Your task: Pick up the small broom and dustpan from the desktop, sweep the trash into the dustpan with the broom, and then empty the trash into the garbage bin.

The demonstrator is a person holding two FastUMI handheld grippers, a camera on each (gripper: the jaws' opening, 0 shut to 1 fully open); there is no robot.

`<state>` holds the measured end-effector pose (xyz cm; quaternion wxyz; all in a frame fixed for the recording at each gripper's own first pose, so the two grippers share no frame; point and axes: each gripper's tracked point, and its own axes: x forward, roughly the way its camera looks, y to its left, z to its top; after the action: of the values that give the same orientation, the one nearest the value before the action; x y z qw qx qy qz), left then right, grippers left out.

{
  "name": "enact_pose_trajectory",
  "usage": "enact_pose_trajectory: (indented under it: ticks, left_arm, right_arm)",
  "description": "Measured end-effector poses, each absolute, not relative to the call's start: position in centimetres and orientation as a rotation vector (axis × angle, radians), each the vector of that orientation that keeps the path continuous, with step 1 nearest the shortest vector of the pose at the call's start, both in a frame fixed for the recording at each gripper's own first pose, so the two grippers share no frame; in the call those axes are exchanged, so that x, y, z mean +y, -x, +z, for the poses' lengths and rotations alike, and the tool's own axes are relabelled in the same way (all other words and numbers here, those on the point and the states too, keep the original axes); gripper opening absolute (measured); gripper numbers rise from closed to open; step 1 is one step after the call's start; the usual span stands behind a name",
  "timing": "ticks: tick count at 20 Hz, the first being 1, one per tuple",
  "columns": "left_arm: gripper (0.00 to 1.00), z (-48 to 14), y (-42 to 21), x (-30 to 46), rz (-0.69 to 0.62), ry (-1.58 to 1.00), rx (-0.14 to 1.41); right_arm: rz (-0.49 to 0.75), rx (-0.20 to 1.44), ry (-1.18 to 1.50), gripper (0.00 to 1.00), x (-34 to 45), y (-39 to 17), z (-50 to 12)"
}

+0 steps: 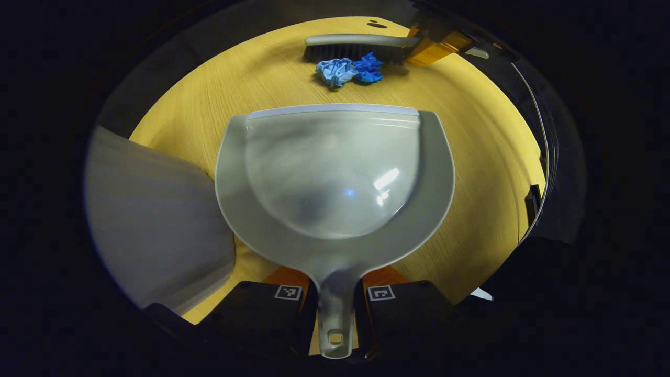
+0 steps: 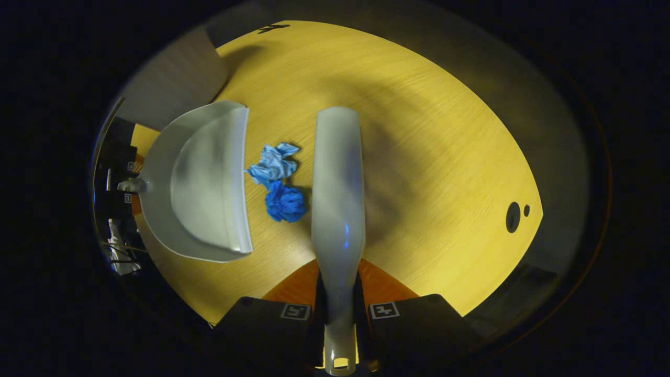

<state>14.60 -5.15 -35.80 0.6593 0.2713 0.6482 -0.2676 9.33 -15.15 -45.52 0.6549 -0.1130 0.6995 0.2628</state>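
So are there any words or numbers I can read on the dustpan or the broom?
None: the dustpan and broom are plain, with no words or numbers.
The square black-and-white markers on the left gripper and right gripper are patterns, not letters.

We see a yellow wood-grain desktop [image 2: 429,157] with two dark holes [image 2: 513,217] near one edge. Two crumpled scraps lie on it, touching: a light blue paper wad [image 2: 273,164] and a deeper blue wad [image 2: 285,203].
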Motion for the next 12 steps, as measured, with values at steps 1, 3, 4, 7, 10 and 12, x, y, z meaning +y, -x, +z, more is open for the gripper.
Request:
enact_pose_trajectory:
  ticks: [1,3,4,7,10,12]
  left_arm:
    - [0.30,-35.8,-14.8,-5.2,-0.624,-0.624,1.451]
    - [0.29,-36.1,-14.3,-4.8,-0.652,-0.637,1.426]
    - [0.29,-36.3,-14.0,-4.7,-0.663,-0.629,1.415]
    - [0.29,-36.6,-13.2,-4.3,-0.678,-0.598,1.397]
    - [0.29,-36.3,-13.3,-4.5,-0.689,-0.585,1.385]
    - [0.29,-36.6,-13.2,-4.4,-0.687,-0.569,1.382]
  right_arm:
    - [0.655,1.602,0.253,0.27,-14.4,-8.4,-45.1]
    - [0.804,1.621,0.247,0.27,-12.9,-5.8,-44.5]
    - [0.863,1.614,0.236,0.23,-12.2,-4.4,-44.1]
    - [0.910,1.613,0.199,0.23,-11.5,-3.1,-44.2]
    - [0.889,1.572,0.184,0.28,-11.7,-3.9,-43.2]
    - [0.863,1.530,0.169,0.28,-11.5,-4.3,-42.5]
